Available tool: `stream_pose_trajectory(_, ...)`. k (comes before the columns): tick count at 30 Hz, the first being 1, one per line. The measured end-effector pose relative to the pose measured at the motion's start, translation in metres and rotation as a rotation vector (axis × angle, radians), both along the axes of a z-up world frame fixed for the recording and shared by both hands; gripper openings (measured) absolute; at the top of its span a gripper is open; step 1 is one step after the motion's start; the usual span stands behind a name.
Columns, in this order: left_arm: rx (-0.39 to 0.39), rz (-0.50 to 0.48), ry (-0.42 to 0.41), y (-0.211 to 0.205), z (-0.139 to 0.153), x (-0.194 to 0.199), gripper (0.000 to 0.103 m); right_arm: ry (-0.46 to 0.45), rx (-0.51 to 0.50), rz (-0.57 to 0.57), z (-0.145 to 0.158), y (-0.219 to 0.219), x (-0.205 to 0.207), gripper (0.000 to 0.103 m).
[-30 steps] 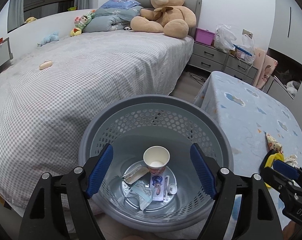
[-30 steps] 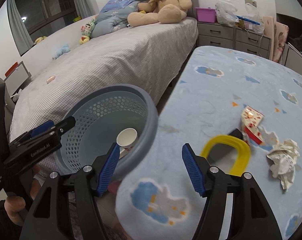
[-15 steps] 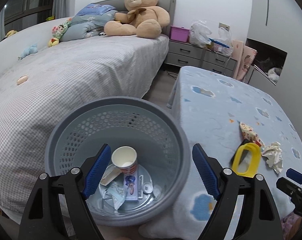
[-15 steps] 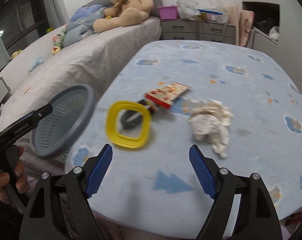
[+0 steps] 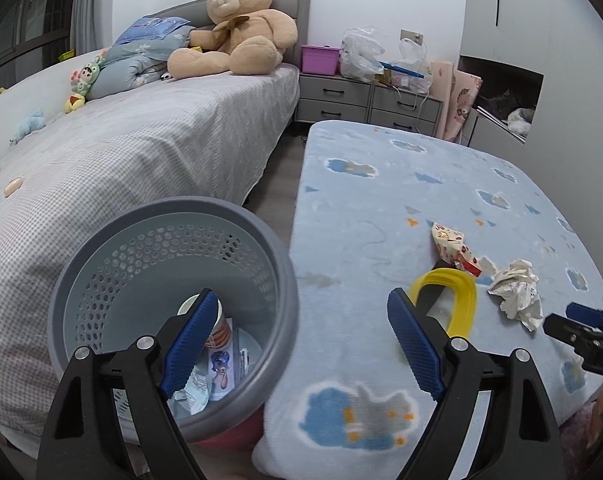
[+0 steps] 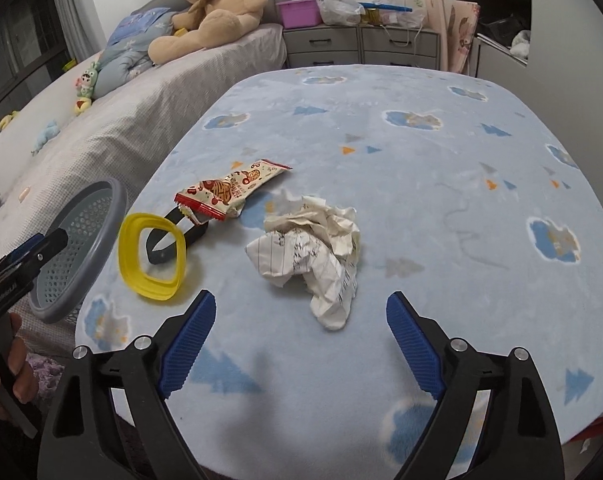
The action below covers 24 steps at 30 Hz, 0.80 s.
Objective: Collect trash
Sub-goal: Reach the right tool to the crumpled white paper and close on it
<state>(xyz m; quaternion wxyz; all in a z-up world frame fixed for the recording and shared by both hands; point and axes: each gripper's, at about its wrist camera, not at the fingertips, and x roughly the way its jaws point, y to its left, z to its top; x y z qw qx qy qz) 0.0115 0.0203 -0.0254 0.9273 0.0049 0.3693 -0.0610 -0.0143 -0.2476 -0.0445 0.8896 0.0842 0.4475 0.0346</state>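
While the grey basket [image 5: 173, 240] stood just off the near left corner of the bench [image 6: 421, 184], three pieces of trash lay on the blue cloud-print cover. The crumpled paper [image 6: 313, 252] lay directly ahead of the right tongs [image 6: 301, 344], close in front of the gap between its blue pads and centred slightly left of the midline. Its bulk ran roughly along the line of approach, with a loose tail pointing back toward the tongs. The right tongs stood wide open and held nothing. The snack wrapper [image 6: 229, 188] lay beyond and to the left of the paper, its long axis running from near-left to far-right. The yellow ring [image 6: 151, 256] lay left of the paper, near the bench edge, with a dark object partly under it that could not be identified.

The left tongs [image 5: 301, 344] were likewise wide open and empty, held over the gap between basket rim and bench. In that view the paper lay far to the right, well apart. The right tongs were judged the nearer and better aligned; a short forward and downward reach should suffice. The basket already held a paper cup [image 5: 217, 322] and scraps.
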Motion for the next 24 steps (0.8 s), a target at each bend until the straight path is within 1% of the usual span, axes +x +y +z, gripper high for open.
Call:
stream_pose_trajectory(7, 0.011, -0.021, 0.011, -0.016, -0.004, 0.002, 0.083, 0.031, 0.004, 0.035, -0.015, 0.003, 0.032, 0.088)
stream_pose_trajectory(13, 0.027, -0.038, 0.024, -0.026, -0.009, 0.006, 0.083, 0.047, 0.024, 0.016, -0.027, -0.002, 0.048, 0.088)
stream_pose_trajectory(15, 0.028, -0.045, 0.03, -0.029, -0.011, 0.007, 0.083, 0.048, 0.007, 0.013, -0.029, -0.002, 0.051, 0.088)
stream_pose_trajectory(17, 0.028, -0.051, 0.034, -0.032, -0.012, 0.008, 0.083, 0.049, -0.009, 0.013, -0.031, -0.002, 0.053, 0.085)
stream_pose_trajectory(19, 0.03, -0.058, 0.037, -0.036, -0.013, 0.009, 0.083, 0.057, -0.002, 0.016, -0.033, -0.001, 0.054, 0.082)
stream_pose_trajectory(22, 0.031, -0.068, 0.04, -0.041, -0.014, 0.009, 0.083, 0.066, -0.02, 0.021, -0.036, 0.001, 0.054, 0.07)
stream_pose_trajectory(24, 0.029, -0.077, 0.041, -0.044, -0.015, 0.009, 0.083, 0.055, -0.013, 0.019, -0.035, 0.0, 0.052, 0.068)
